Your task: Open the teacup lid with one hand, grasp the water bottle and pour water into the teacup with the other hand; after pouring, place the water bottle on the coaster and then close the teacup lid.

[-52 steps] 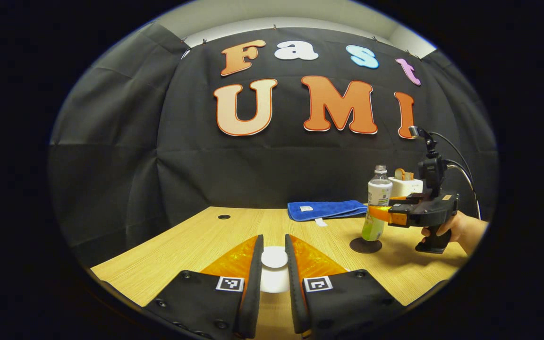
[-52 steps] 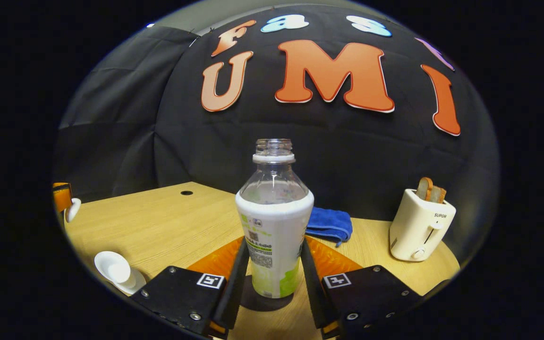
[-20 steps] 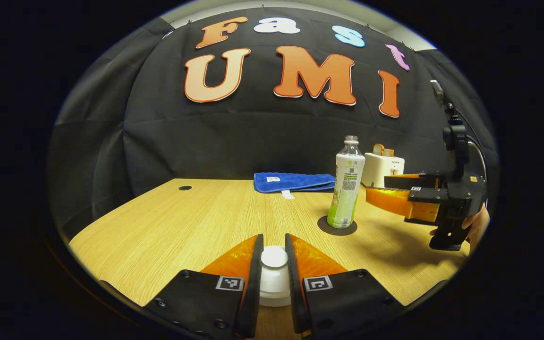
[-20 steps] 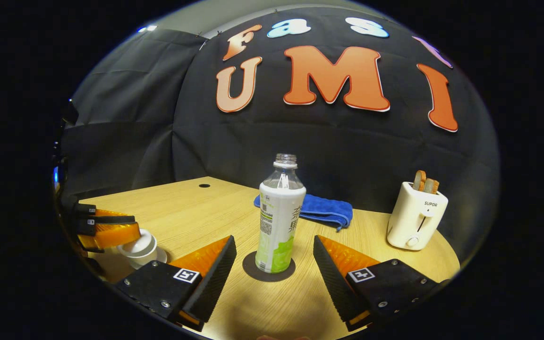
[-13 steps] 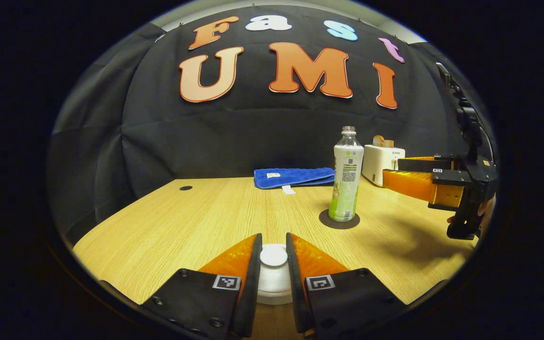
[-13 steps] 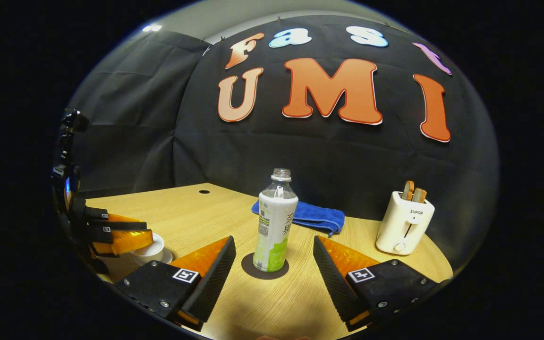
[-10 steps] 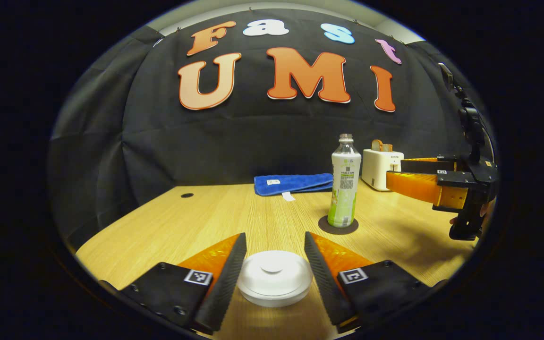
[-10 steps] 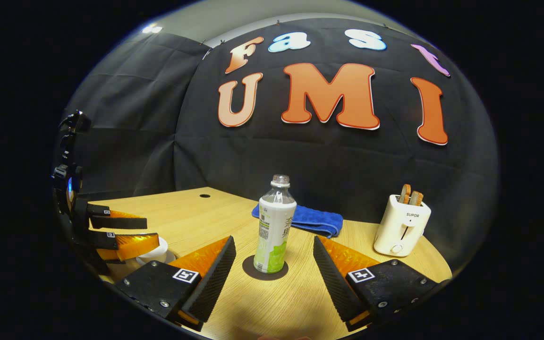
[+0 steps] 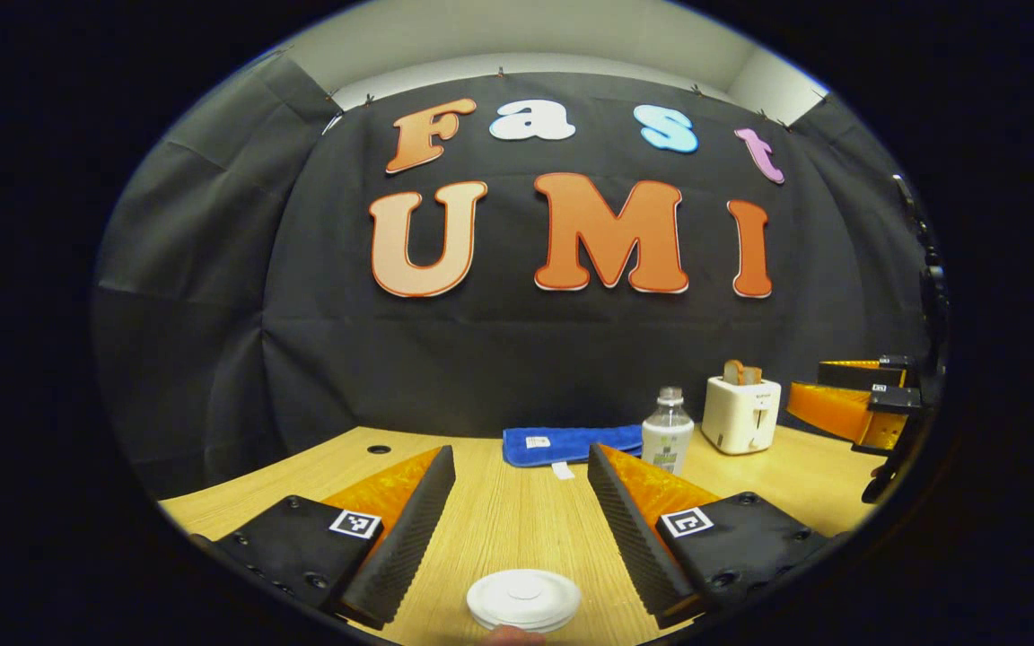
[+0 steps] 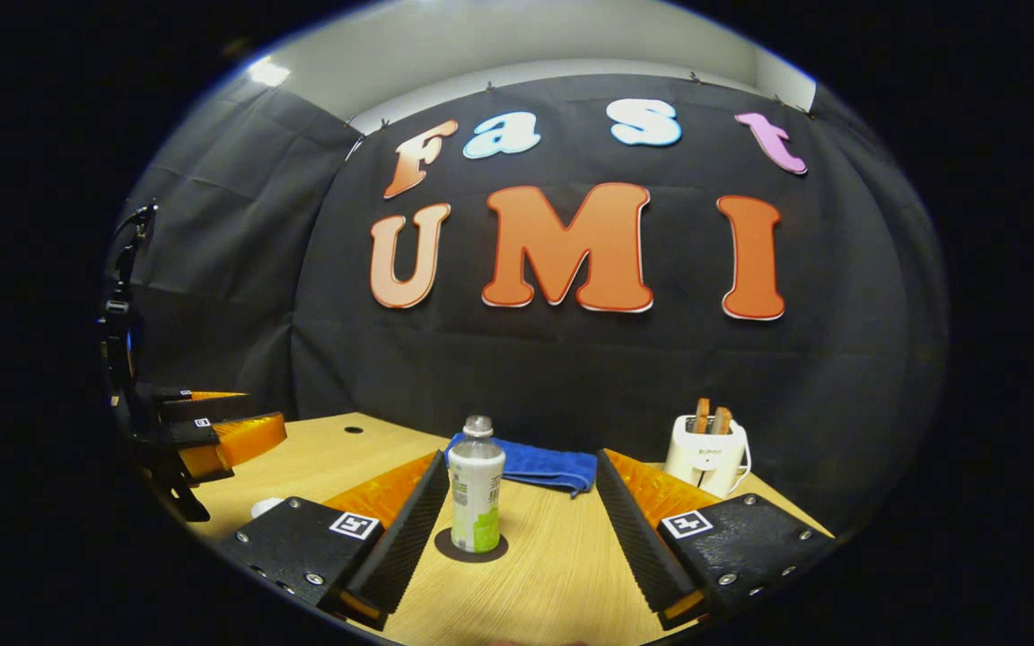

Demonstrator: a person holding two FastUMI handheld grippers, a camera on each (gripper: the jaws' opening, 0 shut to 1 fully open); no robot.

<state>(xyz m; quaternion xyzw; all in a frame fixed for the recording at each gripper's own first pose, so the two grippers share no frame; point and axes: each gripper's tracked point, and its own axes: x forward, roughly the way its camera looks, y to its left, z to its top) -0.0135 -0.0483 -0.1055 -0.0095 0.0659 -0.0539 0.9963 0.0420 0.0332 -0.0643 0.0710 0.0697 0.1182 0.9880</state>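
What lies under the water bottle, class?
A dark round coaster lies under the upright water bottle, its rim showing around the base; the part beneath the bottle is covered.

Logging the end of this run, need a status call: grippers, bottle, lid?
Left gripper open, right gripper open, both empty. Water bottle upright on coaster. Lid on teacup. Nothing in the way.

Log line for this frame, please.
lid: on teacup | bottle: upright on coaster | left tool: open | right tool: open
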